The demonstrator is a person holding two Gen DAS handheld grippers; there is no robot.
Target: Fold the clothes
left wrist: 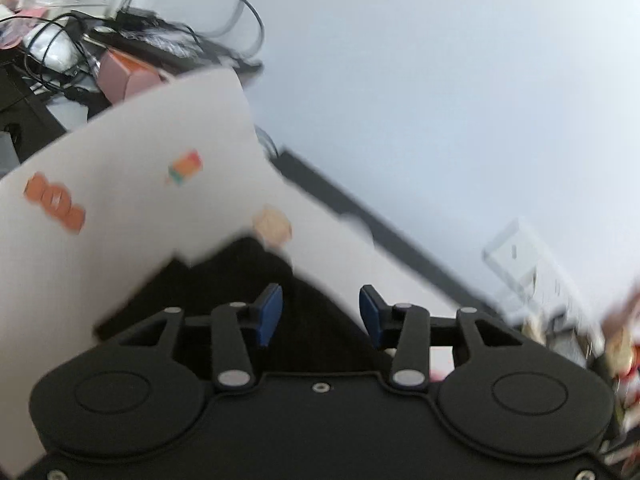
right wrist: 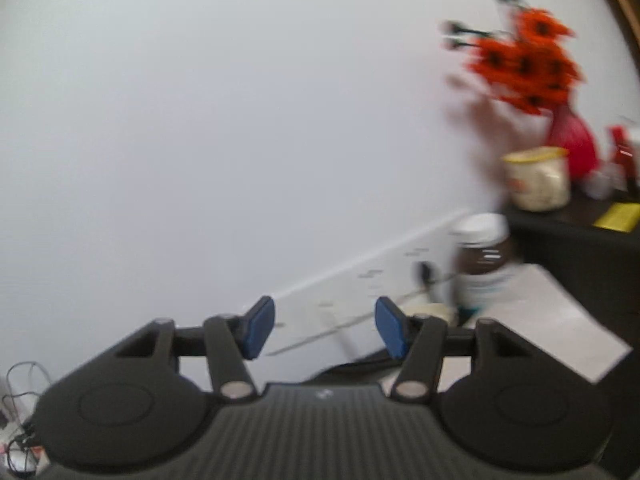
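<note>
Left wrist view: left gripper (left wrist: 320, 314) wide open, blue pads (left wrist: 269, 314) apart and gripping nothing, tilted up toward a pale wall (left wrist: 440, 80); white printed garment (left wrist: 132, 184) spread just beyond and left of the fingers, its dark underside (left wrist: 240, 280) showing, cables (left wrist: 224, 12) and clutter behind at upper left. Right wrist view: right gripper (right wrist: 325, 328) likewise spread and empty, aimed at bare wall with open room ahead; jar (right wrist: 486, 256), tub (right wrist: 538, 178) and orange flowers (right wrist: 524, 60) off to the right, all blurred.
</note>
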